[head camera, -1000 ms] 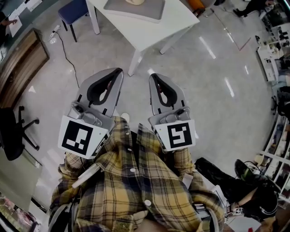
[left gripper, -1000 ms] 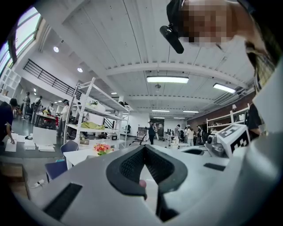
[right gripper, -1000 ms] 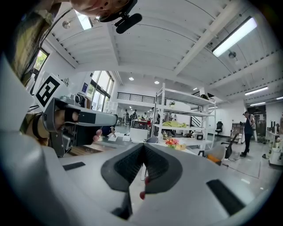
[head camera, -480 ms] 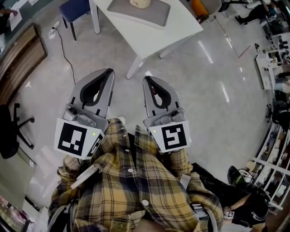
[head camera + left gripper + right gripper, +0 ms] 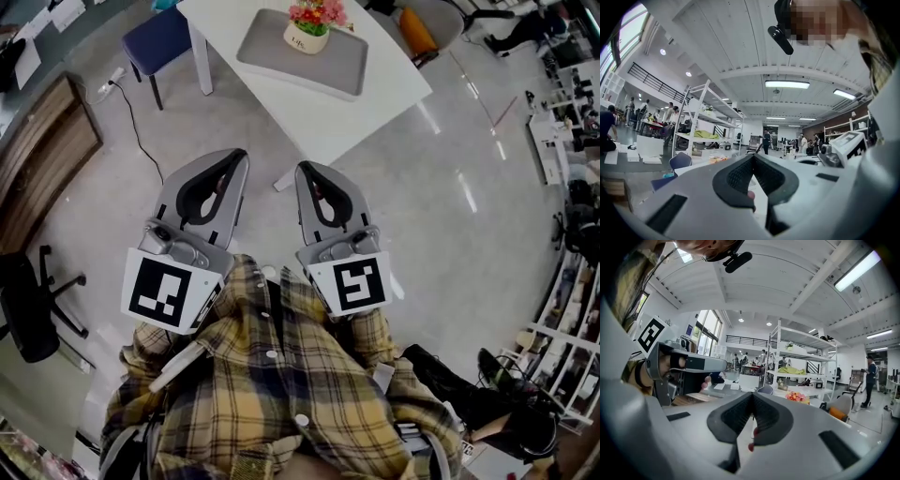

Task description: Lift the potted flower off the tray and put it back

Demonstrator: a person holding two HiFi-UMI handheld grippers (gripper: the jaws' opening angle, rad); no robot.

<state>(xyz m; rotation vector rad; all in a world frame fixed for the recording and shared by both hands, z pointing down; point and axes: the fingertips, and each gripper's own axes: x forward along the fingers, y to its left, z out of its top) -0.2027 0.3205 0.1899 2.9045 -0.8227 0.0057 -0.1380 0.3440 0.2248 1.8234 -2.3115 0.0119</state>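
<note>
**Potted flower (image 5: 309,28) upright on the tray (image 5: 342,66), both grippers closed and empty, well short of it**

Left gripper (image 5: 238,156): jaws pressed together, nothing between them, tips aimed at the far table. Right gripper (image 5: 304,171): likewise closed on nothing, just beside the left one and roughly parallel to it.

Black-and-white marker cube (image 5: 169,287) at the near end of the left, another (image 5: 361,281) at the near end of the right, both against a yellow plaid shirt (image 5: 281,394). Beneath the jaws, glossy grey floor (image 5: 450,244).

Farther out, a white table (image 5: 328,127), its near corner showing just past the tips. On it the grey tray, and in the tray's far left part a cream pot with pink and red blooms, standing straight, well apart from both grippers. Same potted flower (image 5: 798,397) visible from the right gripper view, low beyond the closed tips and right of centre, with the left gripper at that view's left.

Left of the table, a blue chair (image 5: 159,37). Far right, an orange-seated chair (image 5: 417,28). At the left edge, a wooden desk (image 5: 42,141) and a black office chair (image 5: 28,300). Across the floor, a black cable (image 5: 136,112). White shelving racks (image 5: 701,124) behind, in both gripper views.
</note>
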